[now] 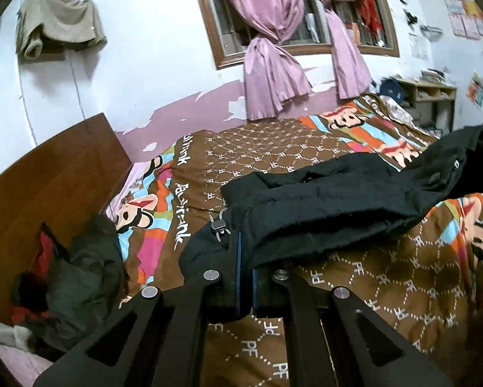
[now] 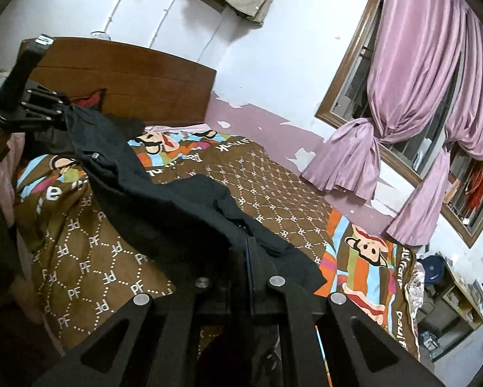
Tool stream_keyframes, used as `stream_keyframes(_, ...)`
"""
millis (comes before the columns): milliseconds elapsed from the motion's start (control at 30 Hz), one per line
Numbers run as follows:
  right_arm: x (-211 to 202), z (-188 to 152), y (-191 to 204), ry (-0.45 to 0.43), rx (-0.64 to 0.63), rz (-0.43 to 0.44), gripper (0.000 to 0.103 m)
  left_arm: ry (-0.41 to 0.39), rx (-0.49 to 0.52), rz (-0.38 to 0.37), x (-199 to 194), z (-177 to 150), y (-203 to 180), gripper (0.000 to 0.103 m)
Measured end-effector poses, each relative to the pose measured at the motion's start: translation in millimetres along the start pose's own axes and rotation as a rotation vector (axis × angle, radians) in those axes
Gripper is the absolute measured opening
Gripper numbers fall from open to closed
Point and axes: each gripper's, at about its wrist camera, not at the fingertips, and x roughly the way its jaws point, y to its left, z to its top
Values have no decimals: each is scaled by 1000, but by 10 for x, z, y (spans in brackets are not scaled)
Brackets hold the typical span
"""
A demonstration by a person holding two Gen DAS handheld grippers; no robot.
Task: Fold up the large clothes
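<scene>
Repeated "PF" lettering on the brown quilt [image 1: 273,158], plus cartoon monkey faces and striped bands. Black jacket [image 1: 331,200] stretched across the bed, lifted at both ends. Left gripper [image 1: 246,277] pinched shut on its drawcord hem; right gripper [image 2: 249,274] clamped on the other edge. Dark green garment heap [image 1: 83,274] by the wooden headboard [image 1: 48,180]. Pink curtains [image 2: 418,103], barred window, peeling wall.

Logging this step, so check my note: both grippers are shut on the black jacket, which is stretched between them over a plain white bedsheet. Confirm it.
One detail is off. The bed cover is not plain white: the left wrist view shows brown fabric with a PF lattice and bright cartoon-monkey stripes. The rest holds: the left gripper and right gripper are both shut on the black jacket, stretched between them.
</scene>
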Motion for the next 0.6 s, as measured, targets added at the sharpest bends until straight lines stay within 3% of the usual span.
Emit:
stream_keyframes(267, 685, 158, -351, 16, 36, -162, 6, -11, 11, 9, 442, 319, 32, 3)
stream_keyframes(600, 1523, 284, -776, 17, 114, -289, 6, -83, 47, 105, 1274, 792, 101, 3)
